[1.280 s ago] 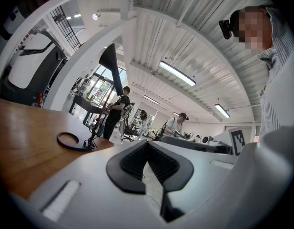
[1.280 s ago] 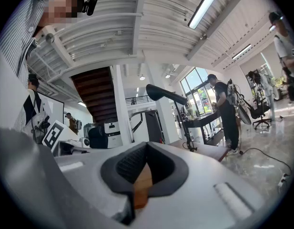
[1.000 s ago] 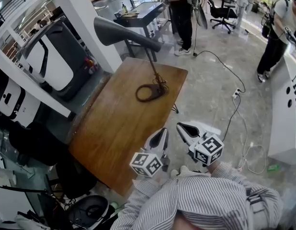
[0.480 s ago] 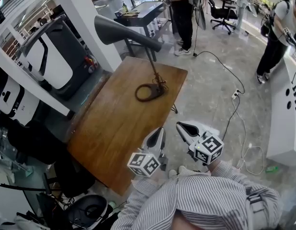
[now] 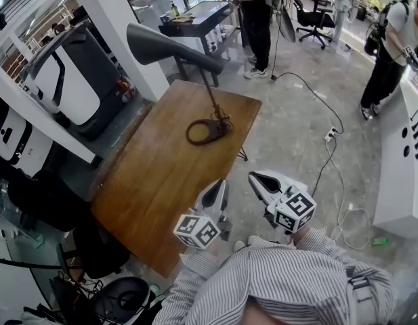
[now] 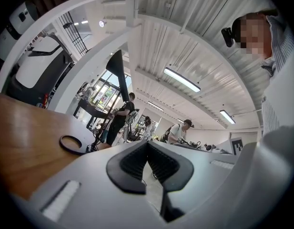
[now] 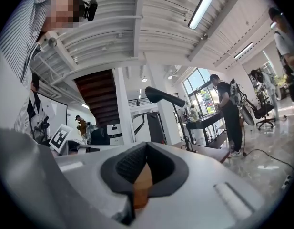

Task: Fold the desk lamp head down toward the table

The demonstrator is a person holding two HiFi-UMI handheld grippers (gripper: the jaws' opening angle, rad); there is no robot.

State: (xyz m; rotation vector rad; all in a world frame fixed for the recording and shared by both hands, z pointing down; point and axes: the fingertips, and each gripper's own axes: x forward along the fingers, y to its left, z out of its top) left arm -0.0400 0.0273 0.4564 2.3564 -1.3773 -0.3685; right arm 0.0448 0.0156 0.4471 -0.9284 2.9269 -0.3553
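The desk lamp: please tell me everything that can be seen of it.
The lamp is dark grey, metal or plastic by its look. Its long, tapered head is raised high and roughly level, not folded down. A thin stem leads down to an open ring base, which lies flat near the far end of the wooden table. Only the table touches it.

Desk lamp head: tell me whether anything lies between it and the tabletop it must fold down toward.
Nothing visible does. The lamp head stands raised on its thin stem. Below it the wooden table is bare except for the lamp's own ring base.
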